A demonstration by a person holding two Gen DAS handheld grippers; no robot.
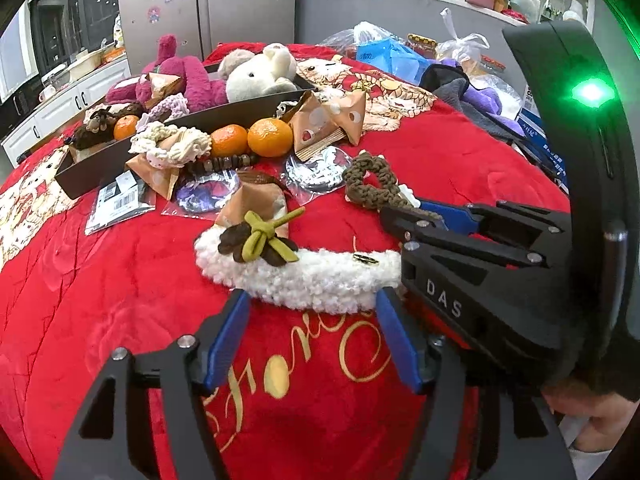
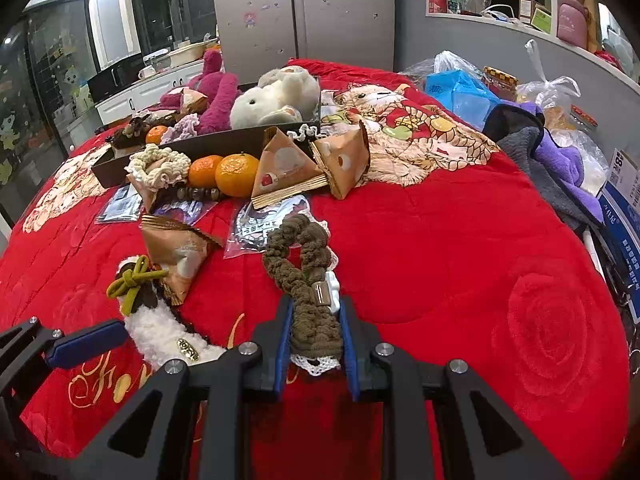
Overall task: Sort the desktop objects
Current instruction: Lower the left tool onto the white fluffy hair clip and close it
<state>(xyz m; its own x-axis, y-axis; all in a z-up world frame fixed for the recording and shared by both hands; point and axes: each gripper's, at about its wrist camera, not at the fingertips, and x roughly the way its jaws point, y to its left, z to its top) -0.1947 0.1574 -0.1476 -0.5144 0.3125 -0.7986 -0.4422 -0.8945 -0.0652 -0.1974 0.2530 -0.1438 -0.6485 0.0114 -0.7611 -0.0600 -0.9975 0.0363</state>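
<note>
A red plush pouch [image 1: 304, 360] with gold lettering, white fleece trim [image 1: 312, 276] and an olive bow [image 1: 264, 236] lies on the red blanket. It sits between the blue pads of my left gripper [image 1: 312, 340], which is open and not pressing on it. My right gripper [image 2: 314, 344] is shut on the near end of an olive-brown knitted scrunchie [image 2: 300, 248], whose loop rests on the blanket ahead. In the left wrist view the right gripper [image 1: 404, 216] comes in from the right, holding the scrunchie [image 1: 368, 184] just beyond the pouch. One left fingertip [image 2: 88, 344] shows by the pouch [image 2: 120, 376].
A dark tray [image 1: 240, 110] at the back holds plush toys. In front of it lie oranges [image 1: 270, 138], triangular snack packs [image 1: 316, 128], a cream scrunchie [image 1: 172, 144], beads and foil packets. A brown snack pack [image 2: 176, 252] lies beside the pouch. Purple cloth [image 2: 560, 160], bags and boxes crowd the right edge.
</note>
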